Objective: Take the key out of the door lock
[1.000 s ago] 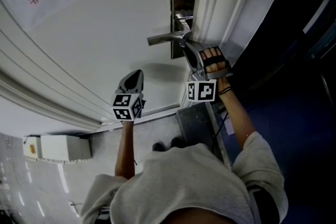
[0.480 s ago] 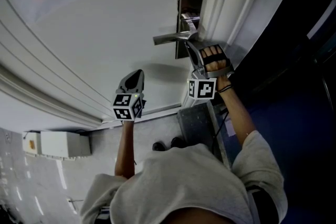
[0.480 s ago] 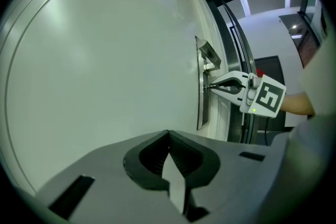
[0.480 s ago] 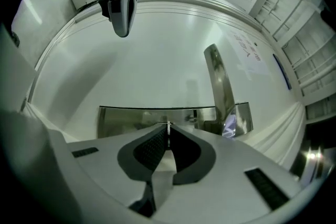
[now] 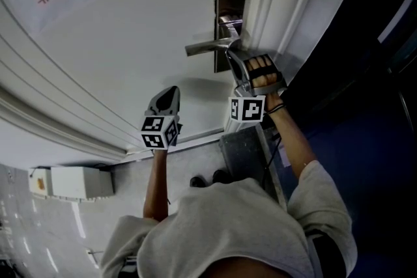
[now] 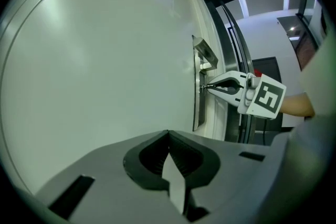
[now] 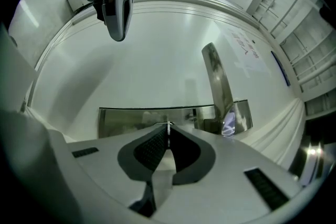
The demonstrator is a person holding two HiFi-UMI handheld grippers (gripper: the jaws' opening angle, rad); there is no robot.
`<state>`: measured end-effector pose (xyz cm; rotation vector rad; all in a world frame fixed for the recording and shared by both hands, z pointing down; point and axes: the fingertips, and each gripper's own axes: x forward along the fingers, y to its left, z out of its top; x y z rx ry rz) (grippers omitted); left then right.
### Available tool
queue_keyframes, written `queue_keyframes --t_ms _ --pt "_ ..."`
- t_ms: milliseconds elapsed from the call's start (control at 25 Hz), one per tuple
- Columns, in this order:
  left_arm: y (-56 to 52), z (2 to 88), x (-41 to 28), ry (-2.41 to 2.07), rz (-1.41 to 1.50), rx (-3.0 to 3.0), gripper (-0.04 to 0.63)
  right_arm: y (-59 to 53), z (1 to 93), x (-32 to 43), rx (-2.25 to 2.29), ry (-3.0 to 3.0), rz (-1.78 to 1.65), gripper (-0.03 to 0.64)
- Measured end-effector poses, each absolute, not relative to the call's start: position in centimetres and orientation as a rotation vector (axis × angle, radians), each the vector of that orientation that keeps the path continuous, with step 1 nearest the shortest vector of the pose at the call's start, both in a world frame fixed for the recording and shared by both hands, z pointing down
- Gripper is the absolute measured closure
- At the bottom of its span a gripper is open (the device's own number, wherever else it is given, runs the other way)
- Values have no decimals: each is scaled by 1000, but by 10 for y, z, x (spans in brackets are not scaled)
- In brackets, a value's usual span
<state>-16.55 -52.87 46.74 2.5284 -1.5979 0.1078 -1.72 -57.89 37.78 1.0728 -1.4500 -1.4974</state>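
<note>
Two grippers in view. The right gripper [image 7: 168, 126] has its jaws closing on the key [image 7: 168, 134], tips nearly together and the key pinched between them. The left gripper [image 6: 169, 135] is clenched on nothing, held off the door [image 5: 130, 42].

The key sits in the lock plate [image 7: 152, 118] by the door's edge, just beside the handle [image 7: 218, 86].

Risks:
- The grip is only at the jaw tips, so the key could slip out on the pull.
- A pull off the lock's axis could jam or bend it.
- If the key isn't turned to its release position it won't come out; I can't tell its position from here.
- The gripper may knock the handle.

The key looks like a thin, pale metal sliver seen edge-on. Little of it shows, and its head shape is unclear.
</note>
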Motion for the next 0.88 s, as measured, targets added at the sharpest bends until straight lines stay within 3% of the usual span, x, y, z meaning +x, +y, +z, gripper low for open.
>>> queue_keyframes --t_ms 880 --pt "-527 465 -161 -1588 102 2543 577 -546 383 -4 1089 -1482 -1493 588"
